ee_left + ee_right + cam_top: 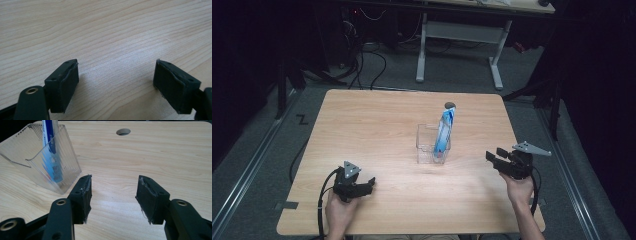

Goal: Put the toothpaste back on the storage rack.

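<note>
A clear plastic holder (431, 145) stands near the middle of the wooden table (377, 125), with a blue and white tube (444, 131) upright in its right side. In the right gripper view the holder (32, 157) and the tube (51, 150) sit at the upper left. My right gripper (492, 156) hangs open and empty to the right of the holder, jaws pointing left; in its own view (113, 195) only bare wood lies between the pads. My left gripper (372, 183) rests open near the table's front left, and its view (116, 85) shows wood between the jaws.
A round hole (450, 105) is cut in the table behind the holder, also seen as the hole (123, 131) in the right gripper view. A white-legged desk (459, 35) and cables stand on the floor beyond the table. The room around is dark.
</note>
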The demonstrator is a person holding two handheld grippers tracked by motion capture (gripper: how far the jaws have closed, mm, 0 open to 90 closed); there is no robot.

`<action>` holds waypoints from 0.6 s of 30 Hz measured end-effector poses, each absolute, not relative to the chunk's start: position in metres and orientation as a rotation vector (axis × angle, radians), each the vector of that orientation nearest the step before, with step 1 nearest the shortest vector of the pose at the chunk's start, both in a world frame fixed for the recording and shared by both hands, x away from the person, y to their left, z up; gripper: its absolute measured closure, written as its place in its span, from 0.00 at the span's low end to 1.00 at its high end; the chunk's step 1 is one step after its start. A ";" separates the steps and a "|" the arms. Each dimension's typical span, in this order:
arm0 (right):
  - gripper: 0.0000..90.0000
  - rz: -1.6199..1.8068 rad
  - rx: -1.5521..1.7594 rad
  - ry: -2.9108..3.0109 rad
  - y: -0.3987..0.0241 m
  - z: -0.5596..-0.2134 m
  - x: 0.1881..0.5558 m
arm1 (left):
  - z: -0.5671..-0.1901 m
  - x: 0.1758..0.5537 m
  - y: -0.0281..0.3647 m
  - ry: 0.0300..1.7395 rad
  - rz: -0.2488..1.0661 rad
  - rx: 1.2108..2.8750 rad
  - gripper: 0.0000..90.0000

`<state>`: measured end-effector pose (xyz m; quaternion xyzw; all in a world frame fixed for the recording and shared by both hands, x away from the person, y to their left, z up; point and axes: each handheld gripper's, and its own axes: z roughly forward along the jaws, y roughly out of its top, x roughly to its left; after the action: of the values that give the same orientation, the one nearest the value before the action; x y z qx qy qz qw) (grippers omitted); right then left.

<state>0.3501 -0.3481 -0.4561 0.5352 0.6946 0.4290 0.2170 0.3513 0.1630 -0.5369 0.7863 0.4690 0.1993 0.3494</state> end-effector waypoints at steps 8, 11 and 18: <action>0.51 1.171 1.500 1.932 -0.349 -0.467 0.345 | -0.537 0.351 0.163 1.215 0.516 2.038 0.23; 0.51 1.163 1.504 1.932 -0.349 -0.471 0.344 | -0.537 0.351 0.163 1.215 0.515 2.039 0.23; 0.50 1.134 1.512 1.939 -0.348 -0.479 0.341 | -0.537 0.351 0.163 1.215 0.515 2.038 0.23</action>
<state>0.3415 -0.3479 -0.4788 0.5453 0.6994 0.4090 0.2152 0.3513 0.1630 -0.5368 0.7866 0.4690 0.1986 0.3491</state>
